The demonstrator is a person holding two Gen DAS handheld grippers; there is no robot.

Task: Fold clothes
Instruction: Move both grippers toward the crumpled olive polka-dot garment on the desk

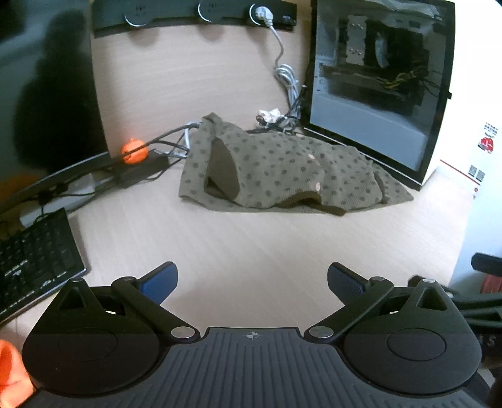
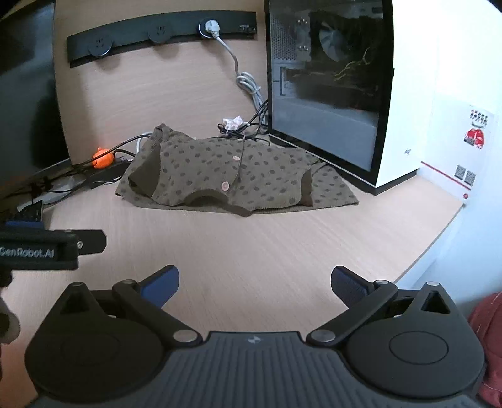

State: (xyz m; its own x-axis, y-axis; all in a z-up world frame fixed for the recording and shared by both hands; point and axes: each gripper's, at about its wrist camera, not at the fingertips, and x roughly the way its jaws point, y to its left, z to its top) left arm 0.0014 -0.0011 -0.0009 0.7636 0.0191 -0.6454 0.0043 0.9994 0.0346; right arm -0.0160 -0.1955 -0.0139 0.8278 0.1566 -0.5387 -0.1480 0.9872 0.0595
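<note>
From the left wrist view, the left gripper [image 1: 252, 284] hangs above the bare front part of the pale wood-grain desk [image 1: 251, 244], its 2 blue-padded fingers [image 1: 161, 282] spread wide with nothing between them. 1 olive-brown knitted cardigan with dark dots [image 1: 282, 172] lies rumpled toward the back of the desk, well apart from the gripper, with 2 pale buttons visible on its front. Its right end lies just beside the glass side of 1 black-framed computer tower [image 1: 376, 88] that stands at the back right corner. 1 small orange pumpkin-shaped toy [image 1: 135, 151] sits left of the cardigan, among dark cables. 1 black keyboard [image 1: 34, 260] lies along the left edge. On the wooden back panel, 1 black socket strip [image 1: 194, 14] shows 3 round sockets, and 1 grey plug cable [image 1: 284, 72] hangs from the rightmost. 1 crumpled white scrap [image 1: 269, 114] lies behind the cardigan.

From the right wrist view, the right gripper [image 2: 254, 285] is likewise wide open and empty over the front of the desk [image 2: 251, 251]. The cardigan [image 2: 235, 172] lies spread across the back middle, 2 buttons showing here too, both sleeves turned in over the body. The left gripper's black housing [image 2: 47, 248] juts in at the left edge. The tower [image 2: 329, 78] stands back right, the orange toy [image 2: 102, 159] back left, and the socket strip [image 2: 163, 34] runs above.
</note>
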